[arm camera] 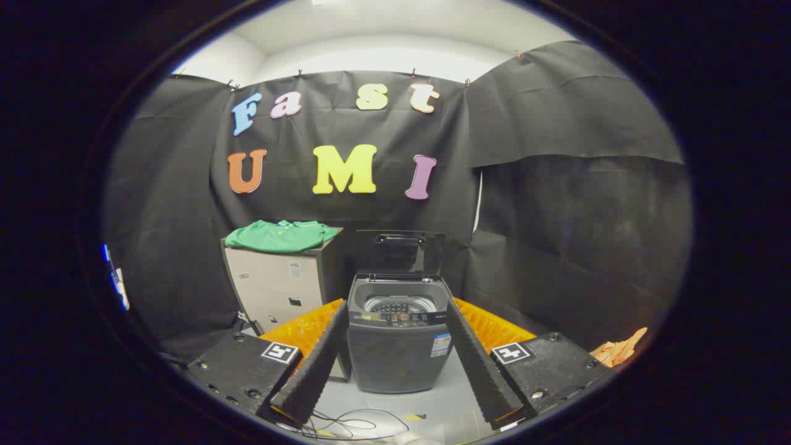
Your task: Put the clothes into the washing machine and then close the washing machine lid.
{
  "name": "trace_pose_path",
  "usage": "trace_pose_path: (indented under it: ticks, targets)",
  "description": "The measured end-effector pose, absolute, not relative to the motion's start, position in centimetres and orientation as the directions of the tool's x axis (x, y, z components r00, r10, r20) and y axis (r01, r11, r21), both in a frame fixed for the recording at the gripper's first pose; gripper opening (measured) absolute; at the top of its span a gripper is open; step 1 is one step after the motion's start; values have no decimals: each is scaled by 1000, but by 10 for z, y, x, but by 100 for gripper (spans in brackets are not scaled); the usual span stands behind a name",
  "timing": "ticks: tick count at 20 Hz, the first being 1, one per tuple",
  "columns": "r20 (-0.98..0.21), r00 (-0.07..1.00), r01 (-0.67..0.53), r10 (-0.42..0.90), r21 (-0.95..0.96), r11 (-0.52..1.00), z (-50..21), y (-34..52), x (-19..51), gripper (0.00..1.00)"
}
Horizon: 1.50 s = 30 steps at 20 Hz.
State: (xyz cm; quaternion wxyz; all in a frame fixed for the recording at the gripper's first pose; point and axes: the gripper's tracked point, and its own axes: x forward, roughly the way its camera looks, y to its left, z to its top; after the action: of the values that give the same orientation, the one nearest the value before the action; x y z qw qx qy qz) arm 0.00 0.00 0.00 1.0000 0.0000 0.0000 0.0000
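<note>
Tongs (395,346) spread wide and empty, framing the top-loading washing machine (398,334) at 12 o'clock, its lid (400,252) raised for loading; the folded green shirt (281,235) waits on the cabinet (278,284) at 10 o'clock.

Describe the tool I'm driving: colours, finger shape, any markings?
The tool has two long black fingers with ribbed, foam-like inner faces, backed by orange plastic. Each sits on a black textured block with screws and a square black-and-white marker. The fingers are spread wide apart.
</note>
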Motion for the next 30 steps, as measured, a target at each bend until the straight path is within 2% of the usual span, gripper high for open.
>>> trace_pose_path:
  ticks: [15,22,30]
  targets:
    - [-20,998,62,-62,0,998,16,-1,18,99]
    - [44,996,77,-79,30,997,76,4,63,99]
    - [103,991,76,-83,63,995,158,37,149,99]
